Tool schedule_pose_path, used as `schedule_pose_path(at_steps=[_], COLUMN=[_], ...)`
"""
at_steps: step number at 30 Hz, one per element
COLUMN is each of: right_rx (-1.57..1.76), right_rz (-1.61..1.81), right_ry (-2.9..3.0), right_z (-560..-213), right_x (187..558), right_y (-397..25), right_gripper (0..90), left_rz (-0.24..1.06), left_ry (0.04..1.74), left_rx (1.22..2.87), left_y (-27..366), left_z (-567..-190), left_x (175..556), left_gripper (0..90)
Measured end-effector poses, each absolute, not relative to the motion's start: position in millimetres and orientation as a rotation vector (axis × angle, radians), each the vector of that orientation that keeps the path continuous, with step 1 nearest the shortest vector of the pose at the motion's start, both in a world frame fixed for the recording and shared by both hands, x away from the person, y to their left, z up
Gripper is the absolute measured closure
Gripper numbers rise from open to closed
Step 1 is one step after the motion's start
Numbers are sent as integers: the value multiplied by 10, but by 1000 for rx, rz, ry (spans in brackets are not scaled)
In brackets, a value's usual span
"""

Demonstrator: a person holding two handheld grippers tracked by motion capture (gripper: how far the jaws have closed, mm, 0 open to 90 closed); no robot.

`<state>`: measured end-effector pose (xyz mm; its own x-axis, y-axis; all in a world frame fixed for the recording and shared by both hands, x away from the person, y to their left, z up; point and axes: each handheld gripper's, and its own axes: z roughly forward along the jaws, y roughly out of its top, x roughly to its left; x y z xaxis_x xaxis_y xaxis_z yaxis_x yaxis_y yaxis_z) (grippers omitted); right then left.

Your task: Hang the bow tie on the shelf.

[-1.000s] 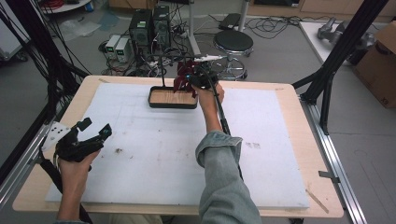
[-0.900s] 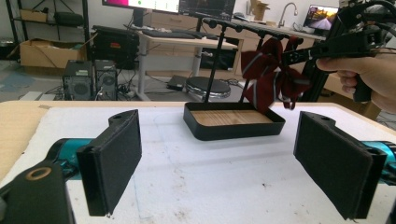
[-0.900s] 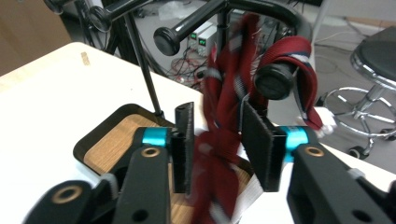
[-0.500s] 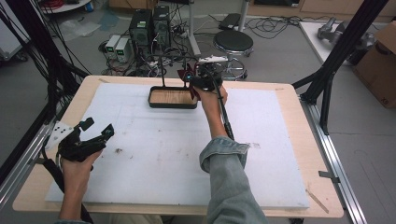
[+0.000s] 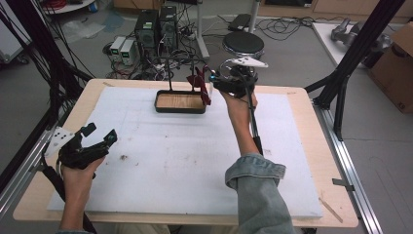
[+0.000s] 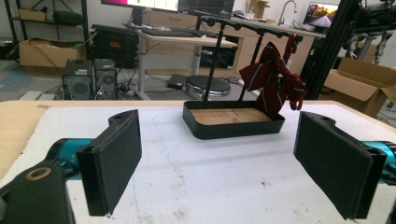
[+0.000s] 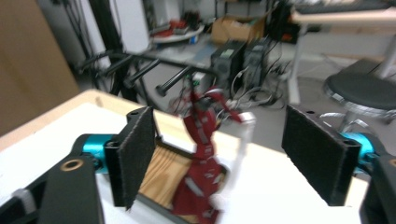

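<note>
The bow tie (image 5: 198, 87) is hung on the rack (image 5: 180, 101), just beside the empty, wide-parted right gripper (image 5: 229, 84). The left gripper (image 5: 97, 139) is held agape near the mat's (image 5: 185, 156) left edge.

Grey floor (image 5: 302, 53) (cables, perhaps computers)
</note>
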<state>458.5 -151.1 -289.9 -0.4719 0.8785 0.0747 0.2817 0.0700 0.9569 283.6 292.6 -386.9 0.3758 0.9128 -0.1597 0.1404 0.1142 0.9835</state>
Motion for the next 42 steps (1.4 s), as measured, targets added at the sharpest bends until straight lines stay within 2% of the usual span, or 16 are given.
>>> schedule_pose_path(at_steps=[2,5,16,32,42], right_rx=[1151,1191,1163,1090,1080], right_rz=[1423,1427,1453,1517,1522], right_ry=[1786,1741,1606,1541,1509], right_z=[-2889,-2862,-2825,-3050,-3338], right_x=[4542,4440,3948,3349,2967], right_y=[-1571,-1749,-2321,-2893,-3127], right_gripper=[215,113,101,101,101], left_rz=[757,755,756,773,778], left_ry=[1056,1055,1057,1072,1076], left_rx=[1349,1354,1380,1408,1415], left_y=[2922,2913,2884,2851,2855], left_z=[-3869,-3876,-3900,-3941,-3955], left_x=[2831,2826,2819,2856,2859], left_gripper=[155,155,155,155,155])
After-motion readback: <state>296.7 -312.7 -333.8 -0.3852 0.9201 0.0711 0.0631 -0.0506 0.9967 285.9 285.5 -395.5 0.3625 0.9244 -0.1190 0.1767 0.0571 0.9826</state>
